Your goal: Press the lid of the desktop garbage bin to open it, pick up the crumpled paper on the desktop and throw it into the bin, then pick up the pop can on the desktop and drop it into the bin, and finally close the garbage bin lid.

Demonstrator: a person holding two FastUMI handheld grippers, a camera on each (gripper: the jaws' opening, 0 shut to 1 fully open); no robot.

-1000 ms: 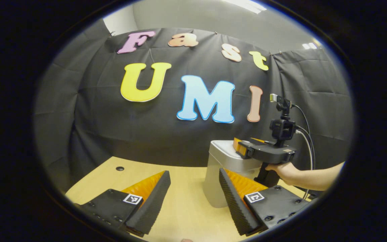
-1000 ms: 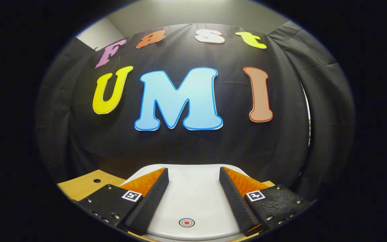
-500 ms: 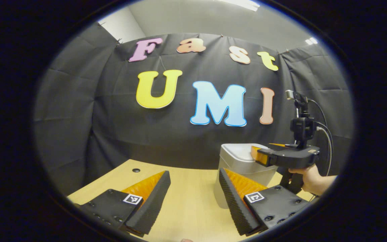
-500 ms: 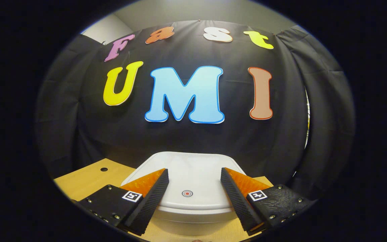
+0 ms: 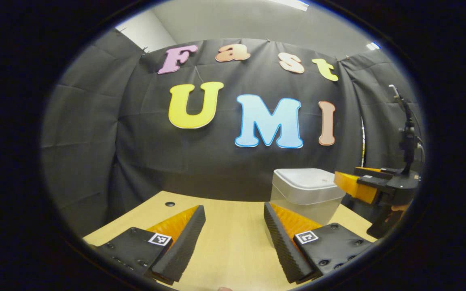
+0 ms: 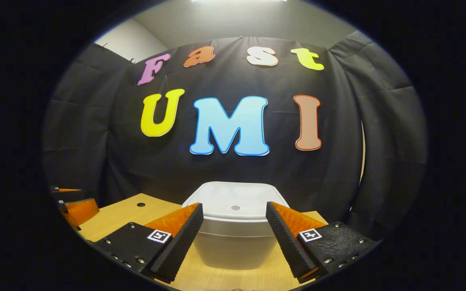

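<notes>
While both of our grippers hang spread wide and empty above the near edge of the surface (image 6: 225,279), we look straight ahead for the bin. Closest to us, the right gripper (image 6: 234,236) has its jaws well apart with nothing between them, and the garbage bin (image 6: 235,242) sits dead ahead in that gap, just beyond the fingertips and not touching them. Our left gripper (image 5: 234,238) is equally wide and holds nothing; from it, the bin (image 5: 306,198) lies ahead and off to the right, partly behind the right-hand finger.

A step farther out, the bin stands upright toward the far right part of the surface (image 5: 225,226), close to the cloth wall (image 6: 233,169). Its lid (image 6: 235,202) lies flat and closed, with a small round mark (image 6: 235,207) near the front middle of the lid. We see no crumpled paper or pop can on the bare wood around the bin, so we cannot tell where they are.

In the left gripper view, the right gripper (image 5: 350,186) floats just to the right of the bin, level with the lid's rim and clear of it. In the right gripper view, the left gripper (image 6: 75,210) peeks in at the far left edge, well apart from the bin.

Our call: the right gripper is the nearer one, squarely lined up, and any next press on the lid falls to it, coming down on that round mark.
</notes>
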